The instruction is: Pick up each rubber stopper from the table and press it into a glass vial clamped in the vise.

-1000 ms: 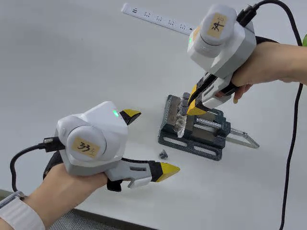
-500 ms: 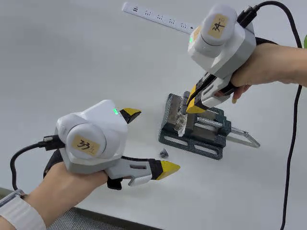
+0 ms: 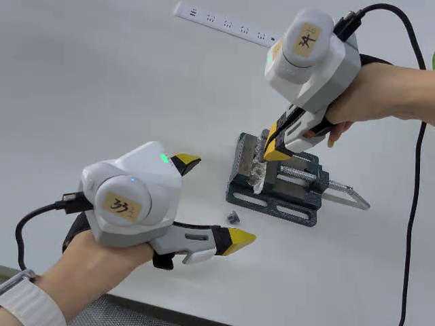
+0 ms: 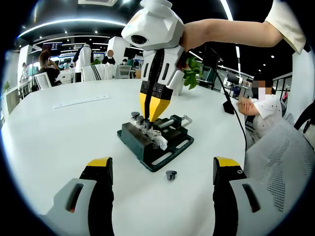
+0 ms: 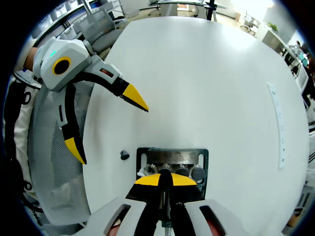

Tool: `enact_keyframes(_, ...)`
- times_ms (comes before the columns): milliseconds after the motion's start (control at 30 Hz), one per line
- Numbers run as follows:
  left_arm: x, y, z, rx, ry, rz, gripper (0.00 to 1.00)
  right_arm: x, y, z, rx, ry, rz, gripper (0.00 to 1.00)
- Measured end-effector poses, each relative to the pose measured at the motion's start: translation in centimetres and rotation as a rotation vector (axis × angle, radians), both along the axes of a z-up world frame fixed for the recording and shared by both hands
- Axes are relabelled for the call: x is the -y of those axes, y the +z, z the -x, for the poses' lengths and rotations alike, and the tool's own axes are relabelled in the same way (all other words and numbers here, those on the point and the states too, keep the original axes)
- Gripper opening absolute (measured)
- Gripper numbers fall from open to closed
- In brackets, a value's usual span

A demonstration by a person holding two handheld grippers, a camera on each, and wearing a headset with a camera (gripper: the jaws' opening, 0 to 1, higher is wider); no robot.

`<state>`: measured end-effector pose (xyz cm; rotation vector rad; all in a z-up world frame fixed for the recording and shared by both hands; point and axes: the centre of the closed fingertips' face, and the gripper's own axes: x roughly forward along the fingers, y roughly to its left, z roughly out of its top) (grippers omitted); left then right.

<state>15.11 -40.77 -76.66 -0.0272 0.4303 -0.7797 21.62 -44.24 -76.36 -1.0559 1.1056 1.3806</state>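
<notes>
Spreading under everything was the white desk [image 3: 102, 81], with a white power strip [image 3: 224, 24] lying at its far edge.

The left claw [image 3: 212, 200] hung low over the near side, its jaws spread wide and holding nothing. In its own view the yellow tips framed the work ahead. From the right gripper view it [image 5: 109, 132] showed to the left of the vise, well apart from it. It kept the same spot and the same wide spread as a second before.

The right claw [image 3: 275, 153] pointed steeply down over the vise, its yellow tips closed together. In the left gripper view those tips [image 4: 154, 110] sat right at the tops of the vials. Whether a stopper was pinched between them could not be told. Its place had barely changed over the last second, and it stayed shut over the same row.

The dark green vise [image 3: 272, 204] sat on the desk right of centre, its screw handle sticking out to the right. A row of glass vials [image 3: 255, 175] was clamped between its jaws. In the right gripper view two of them [image 5: 191, 172] showed dark stoppered tops beside the claw tips.

One loose rubber stopper [image 3: 233, 217] lay on the desk just in front of the vise, where it had lain before.
</notes>
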Motion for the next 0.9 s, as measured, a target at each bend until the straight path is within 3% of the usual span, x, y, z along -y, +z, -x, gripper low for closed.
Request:
enact_keyframes(467,0.30,-0.09,0.17,-0.005,-0.009,0.000,0.82,-0.05,-0.22,-0.20,0.032,0.000,0.014,0.01)
enact_keyframes(667,0.29,-0.08,0.12,-0.006,-0.005,0.003,0.81,0.01,-0.25,-0.16,-0.009,-0.040,0.015,0.00)
enact_keyframes(900,0.31,0.03,-0.08,-0.006,0.002,0.012,0.81,-0.05,-0.25,0.30,0.015,0.012,0.043,0.00)
